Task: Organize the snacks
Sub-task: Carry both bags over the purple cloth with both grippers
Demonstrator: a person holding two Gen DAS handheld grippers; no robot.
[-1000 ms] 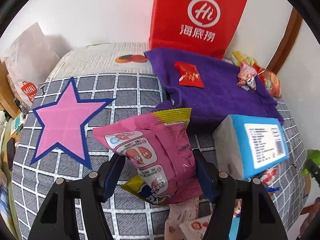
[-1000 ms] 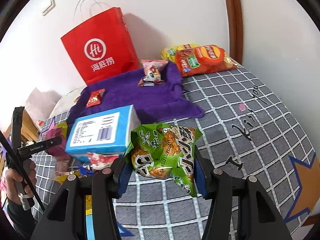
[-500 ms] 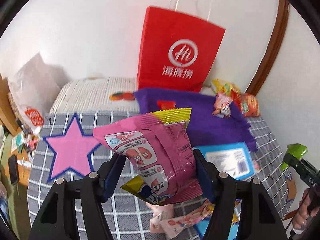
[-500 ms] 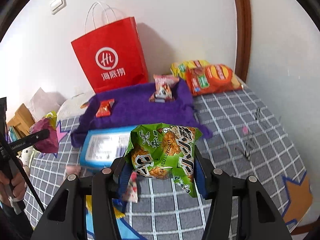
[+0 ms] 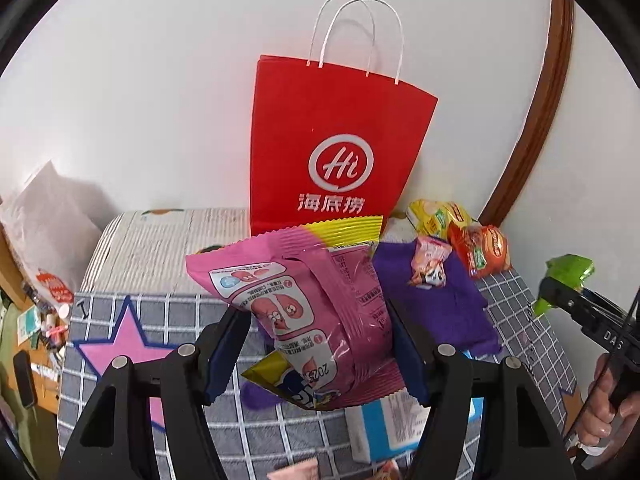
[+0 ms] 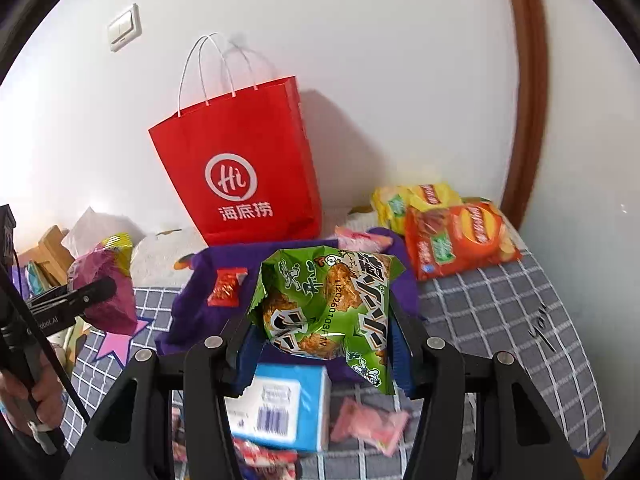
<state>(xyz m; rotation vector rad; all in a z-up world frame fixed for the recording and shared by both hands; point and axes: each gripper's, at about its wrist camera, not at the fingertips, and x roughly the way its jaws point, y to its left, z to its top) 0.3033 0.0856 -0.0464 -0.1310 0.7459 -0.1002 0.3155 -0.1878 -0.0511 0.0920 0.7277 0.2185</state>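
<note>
While our left gripper [image 5: 316, 344] pinches the pink bag [image 5: 308, 312] and our right gripper [image 6: 320, 344] the green bag [image 6: 328, 304], both partly closed; slick film could slip out mid-frame.

Your left gripper [image 5: 316, 344] is all matte black plastic, chunky angular arms with triangular cutouts near the bottom and round silver screws on top of each arm. The fingers [image 5: 224, 344] wear dark blue ribbed pads on the inner faces. The right gripper [image 6: 322, 344] is the same build, same blue pads and silver screws. In the right wrist view, at 9 o'clock, the left one's side carries small white lettering and thin black cables run past your hand [image 6: 30, 396].
</note>
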